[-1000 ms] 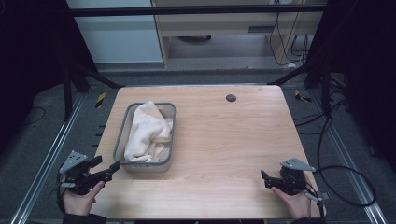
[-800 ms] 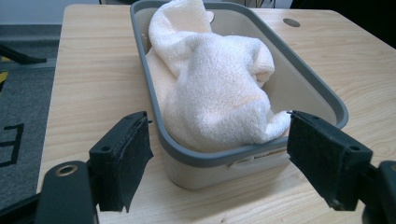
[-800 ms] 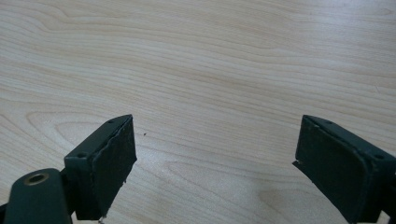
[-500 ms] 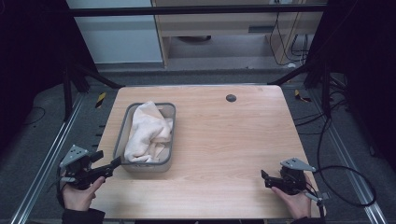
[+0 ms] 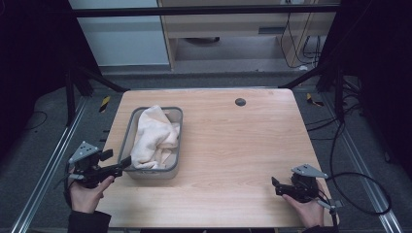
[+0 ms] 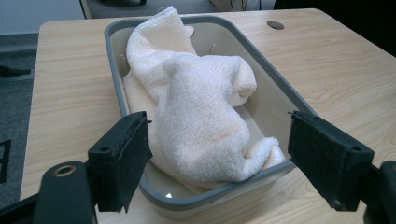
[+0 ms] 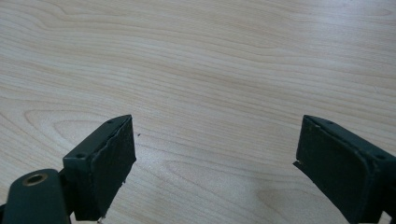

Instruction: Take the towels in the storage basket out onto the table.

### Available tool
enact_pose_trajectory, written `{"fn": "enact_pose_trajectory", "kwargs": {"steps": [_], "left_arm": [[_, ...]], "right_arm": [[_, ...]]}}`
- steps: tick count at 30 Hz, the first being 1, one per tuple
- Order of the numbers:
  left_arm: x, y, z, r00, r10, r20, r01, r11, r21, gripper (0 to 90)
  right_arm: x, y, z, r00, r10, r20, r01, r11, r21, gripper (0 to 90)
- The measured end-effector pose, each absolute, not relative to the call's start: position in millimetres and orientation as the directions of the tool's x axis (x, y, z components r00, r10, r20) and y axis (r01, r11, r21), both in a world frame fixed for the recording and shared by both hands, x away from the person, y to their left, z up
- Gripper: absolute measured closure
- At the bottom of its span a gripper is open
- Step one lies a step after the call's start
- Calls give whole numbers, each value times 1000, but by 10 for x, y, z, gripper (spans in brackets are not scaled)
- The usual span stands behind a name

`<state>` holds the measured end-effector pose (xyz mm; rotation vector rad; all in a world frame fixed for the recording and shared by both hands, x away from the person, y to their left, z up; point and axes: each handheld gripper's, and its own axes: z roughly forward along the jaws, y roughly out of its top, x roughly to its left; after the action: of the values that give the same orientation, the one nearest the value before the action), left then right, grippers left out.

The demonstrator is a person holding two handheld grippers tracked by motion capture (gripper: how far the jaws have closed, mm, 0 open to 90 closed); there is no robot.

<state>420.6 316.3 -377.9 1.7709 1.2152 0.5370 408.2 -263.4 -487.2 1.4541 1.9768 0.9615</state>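
1. High view: left gripper (image 5: 125, 164) sits at the near-left corner of the table (image 5: 243, 145), jaw tips just at the near end of the grey bin (image 5: 127, 138); right gripper (image 5: 276, 187) rests well apart at the near-right, over bare wood
2. Towel (image 5: 153, 136) lies crumpled inside the bin, touching its walls, bulk piled toward the near half, one end drawn up to the far rim
3. Long axis: bin and towel both run near-to-far on the table, so from the left gripper the towel stretches straight ahead, away from the jaws
4. Left gripper view: left gripper (image 6: 217, 149) is released, jaws spread wide, straddling the bin's near end; towel (image 6: 196, 107) sits dead centre between the pads and slightly beyond them, bin rim (image 6: 219, 191) just below the jaw line
5. Jaws are not touching the towel or the bin as far as these views show; nothing is grasped
6. Right gripper view: right gripper (image 7: 215, 158) is also released, jaws wide, only table grain ahead of it
7. Nearer hand: left, clearly. Right would need to cross most of the table width
8. Judgement: next move is likely a short forward-and-down dip by the left gripper onto the near hump of the towel; jaw span runs across the bin's short width, so the pinch would gather cloth crosswise to its length
9. Risk, as judgement: pads could catch the near rim or side walls instead of cloth if the dip is too shallow
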Motion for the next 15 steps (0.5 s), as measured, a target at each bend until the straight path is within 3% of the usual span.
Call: {"fn": "enact_pose_trajectory", "kwargs": {"steps": [15], "left_arm": [[4378,3092,-3607,434,896,-98,524,-162,836,205]], "right_arm": [[4089,-2630,-4876,-310,951,14,602,186,776,117]]}}
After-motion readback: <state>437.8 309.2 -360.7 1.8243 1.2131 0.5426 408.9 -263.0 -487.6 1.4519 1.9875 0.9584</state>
